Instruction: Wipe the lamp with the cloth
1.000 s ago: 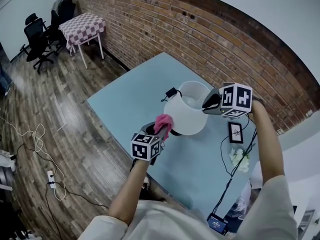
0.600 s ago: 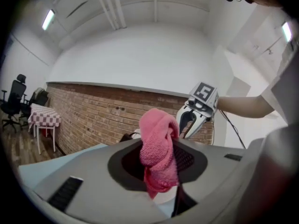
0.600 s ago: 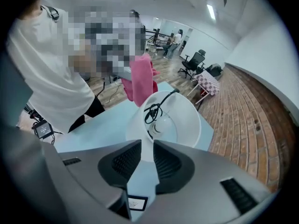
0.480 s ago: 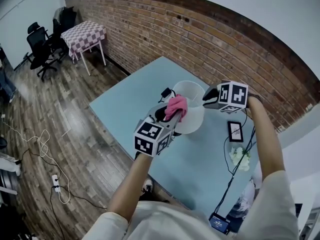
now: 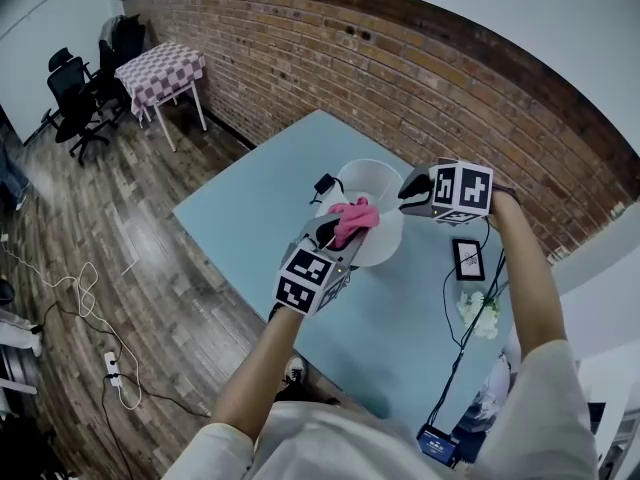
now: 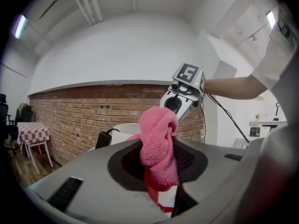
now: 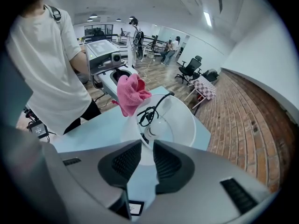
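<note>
Table [image 5: 400, 318], brick wall [image 5: 400, 78] — left gripper [image 5: 338, 233] clamps cloth [image 5: 355, 216], right gripper [image 7: 141, 157] just opened astride lamp [image 5: 385, 248]

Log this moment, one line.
left tongs: shut on cloth; cloth: at shade rim; right tongs: just opened, shade in gap, ungripped; lamp: upright

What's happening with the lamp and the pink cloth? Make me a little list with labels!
Table: light blue, beside a brick wall
Lamp: white shade, standing upright on the table
Cloth: pink, bunched up, raised beside the shade's top rim; contact unclear
Left tool: shut on the cloth
Right tool: jaws have just been opening; the shade's near rim sits between them, the pads apparently not pressing on it
Also there: a small framed picture lying on the table
</note>
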{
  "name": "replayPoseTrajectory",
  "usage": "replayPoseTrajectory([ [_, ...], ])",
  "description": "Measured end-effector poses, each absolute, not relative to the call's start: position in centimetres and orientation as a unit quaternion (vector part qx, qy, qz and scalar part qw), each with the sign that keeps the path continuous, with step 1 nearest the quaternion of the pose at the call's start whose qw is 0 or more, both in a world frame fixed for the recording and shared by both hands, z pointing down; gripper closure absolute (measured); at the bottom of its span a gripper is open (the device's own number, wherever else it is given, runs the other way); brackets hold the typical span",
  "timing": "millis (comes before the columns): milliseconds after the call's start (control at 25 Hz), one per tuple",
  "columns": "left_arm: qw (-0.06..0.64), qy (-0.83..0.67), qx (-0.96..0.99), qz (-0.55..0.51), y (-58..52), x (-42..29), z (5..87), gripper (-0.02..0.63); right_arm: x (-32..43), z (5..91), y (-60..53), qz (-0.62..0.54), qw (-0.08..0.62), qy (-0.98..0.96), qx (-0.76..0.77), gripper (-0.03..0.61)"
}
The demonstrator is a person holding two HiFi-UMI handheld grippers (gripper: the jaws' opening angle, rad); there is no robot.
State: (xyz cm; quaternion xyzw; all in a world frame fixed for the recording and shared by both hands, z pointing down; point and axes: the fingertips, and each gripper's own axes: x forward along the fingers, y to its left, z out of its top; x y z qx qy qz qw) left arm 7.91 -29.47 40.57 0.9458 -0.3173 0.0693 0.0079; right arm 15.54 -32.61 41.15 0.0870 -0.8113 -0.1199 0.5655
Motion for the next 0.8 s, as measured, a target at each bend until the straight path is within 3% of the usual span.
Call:
replayPoseTrajectory([
  [800,0.037,-0.298,0.940,0.160,-28.2,7.9,49.4,0.476,15.4,41.1,-32.6,-0.114,0.555,-0.819,0.093,0.472],
])
